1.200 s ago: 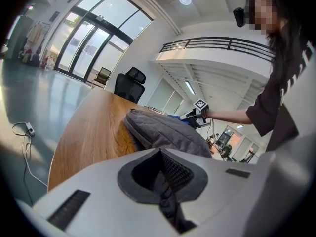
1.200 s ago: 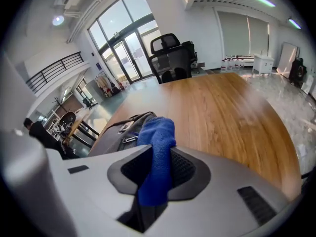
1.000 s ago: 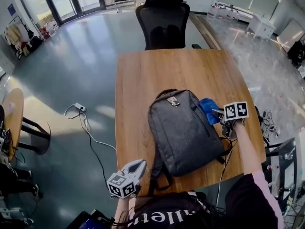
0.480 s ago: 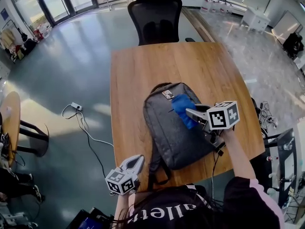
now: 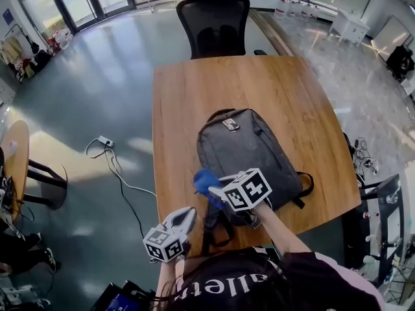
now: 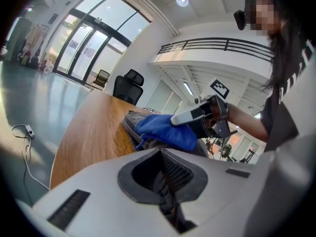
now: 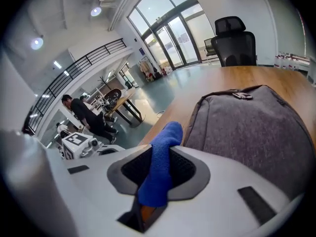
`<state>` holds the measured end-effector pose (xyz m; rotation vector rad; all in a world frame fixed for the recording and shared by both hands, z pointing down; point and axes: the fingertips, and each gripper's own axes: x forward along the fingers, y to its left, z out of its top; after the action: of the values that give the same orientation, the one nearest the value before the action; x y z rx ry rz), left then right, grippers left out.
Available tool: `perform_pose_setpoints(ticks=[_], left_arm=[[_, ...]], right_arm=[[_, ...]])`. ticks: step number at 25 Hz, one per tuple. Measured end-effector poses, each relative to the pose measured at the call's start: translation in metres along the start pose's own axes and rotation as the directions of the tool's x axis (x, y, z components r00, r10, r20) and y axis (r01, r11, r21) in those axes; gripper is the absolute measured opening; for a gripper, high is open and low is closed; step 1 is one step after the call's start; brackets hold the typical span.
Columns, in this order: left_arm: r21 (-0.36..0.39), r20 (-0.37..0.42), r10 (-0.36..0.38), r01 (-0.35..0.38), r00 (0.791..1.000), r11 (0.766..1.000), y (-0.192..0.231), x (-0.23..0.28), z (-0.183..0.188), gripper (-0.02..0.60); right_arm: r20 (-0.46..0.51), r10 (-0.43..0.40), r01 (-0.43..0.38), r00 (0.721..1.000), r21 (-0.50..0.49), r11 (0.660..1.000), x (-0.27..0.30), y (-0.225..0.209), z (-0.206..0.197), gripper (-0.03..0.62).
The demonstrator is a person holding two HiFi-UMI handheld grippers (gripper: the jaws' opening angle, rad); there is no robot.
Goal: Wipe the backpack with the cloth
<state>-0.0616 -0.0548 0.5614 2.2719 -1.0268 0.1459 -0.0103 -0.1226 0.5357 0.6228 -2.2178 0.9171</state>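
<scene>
A grey backpack [image 5: 249,151] lies flat on the wooden table [image 5: 194,89], top handle toward the far side. My right gripper [image 5: 209,188] is shut on a blue cloth [image 5: 203,177] at the pack's near left corner, by the table's left edge. In the right gripper view the cloth [image 7: 160,167] sticks up between the jaws, with the backpack [image 7: 247,127] to the right. My left gripper [image 5: 187,215] hovers at the table's near edge, shut and empty. The left gripper view shows the cloth [image 6: 165,130] held against the backpack [image 6: 132,122].
A black office chair [image 5: 214,18] stands at the table's far end. A power strip with a white cable [image 5: 104,142] lies on the floor to the left, near a round side table [image 5: 16,154]. People [image 7: 86,113] stand in the background of the right gripper view.
My right gripper has carried the cloth from the backpack's right side across its front to the near left corner. The left gripper has hardly moved.
</scene>
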Motion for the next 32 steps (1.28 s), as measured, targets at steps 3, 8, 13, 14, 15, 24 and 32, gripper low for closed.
perform_pose_setpoints(ticks=[3,8,13,14,15,24,32], left_arm=[[-0.003,0.002,0.006,-0.006,1.000,1.000,0.001,-0.004,-0.003,0.000],[-0.002,0.000,0.005,-0.005,1.000,1.000,-0.002,-0.003,-0.005,0.000],[0.006,-0.007,-0.005,0.005,1.000,1.000,-0.008,0.001,-0.004,0.000],[0.007,-0.011,-0.007,0.007,1.000,1.000,-0.010,0.003,-0.004,0.000],[0.009,-0.015,-0.010,0.010,1.000,1.000,-0.011,0.004,-0.005,0.000],[0.026,-0.041,-0.037,0.038,0.998,0.999,-0.026,0.021,-0.008,0.000],[0.042,-0.072,-0.053,0.056,0.996,0.998,-0.041,0.033,-0.012,0.000]], right_arm=[[0.002,-0.022,0.022,1.000,0.006,1.000,-0.001,-0.004,-0.002,0.095],[0.060,-0.047,0.043,0.997,0.067,0.997,-0.027,-0.028,0.002,0.095],[0.150,-0.110,0.088,0.983,0.151,0.985,-0.075,-0.070,0.006,0.095],[0.168,-0.130,0.101,0.977,0.171,0.980,-0.086,-0.080,0.006,0.095],[0.183,-0.150,0.114,0.971,0.194,0.974,-0.096,-0.090,0.006,0.095],[0.255,-0.295,0.184,0.921,0.385,0.905,-0.175,-0.185,-0.021,0.095],[0.183,-0.386,0.263,0.904,0.475,0.840,-0.210,-0.252,-0.069,0.095]])
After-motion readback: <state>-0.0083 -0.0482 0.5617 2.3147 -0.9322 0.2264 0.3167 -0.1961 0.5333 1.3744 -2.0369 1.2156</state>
